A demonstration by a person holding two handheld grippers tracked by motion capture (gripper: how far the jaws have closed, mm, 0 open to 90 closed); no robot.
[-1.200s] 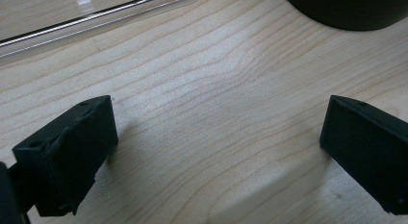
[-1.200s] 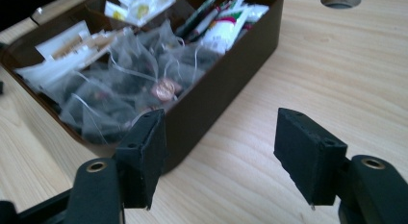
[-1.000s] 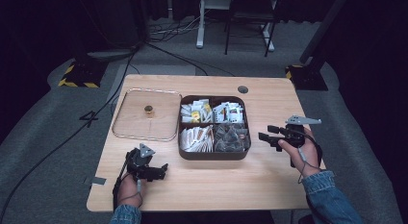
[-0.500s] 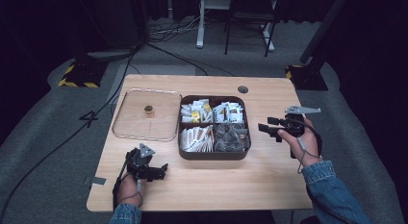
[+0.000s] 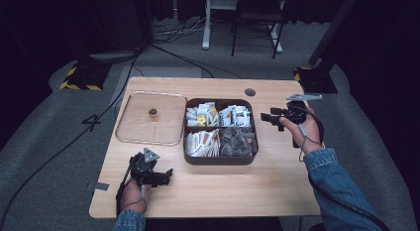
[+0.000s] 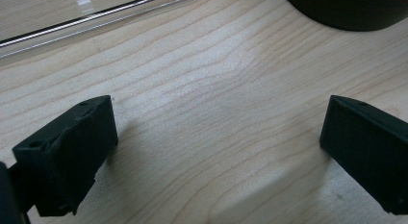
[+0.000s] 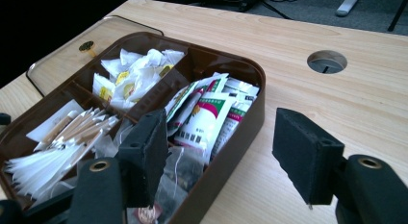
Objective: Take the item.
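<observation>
The right gripper [image 5: 271, 120] hangs above the table [image 5: 277, 191] just beside the right wall of the brown compartment box [image 5: 220, 158], its jaws apart with nothing between them — one jaw sits over the box's near right corner in the right gripper view, the other over bare wood. The box itself stands at mid-table, divided into four compartments. The far right compartment, nearest this gripper, holds upright white sachets with green and red print [image 7: 207, 119]; the far left one holds crumpled white packets with yellow marks [image 7: 132, 75]. The near left compartment holds long thin white and tan sachets [image 7: 62, 137], and the near right one holds dark, translucent tea bags [image 5: 237, 141]. Left of the box, touching or just beside it, lies a clear lid [image 5: 143, 123], flat on the wood, with a small gold knob [image 5: 153, 112] at its centre. The left gripper [image 5: 161, 177] rests low at the table's near left edge, well apart from the box — its jaws are spread wide over bare wood and grip nothing. A round cable hole [image 5: 250, 92] sits in the tabletop behind the box. A blue denim sleeve [image 5: 337, 186] covers the right forearm.
</observation>
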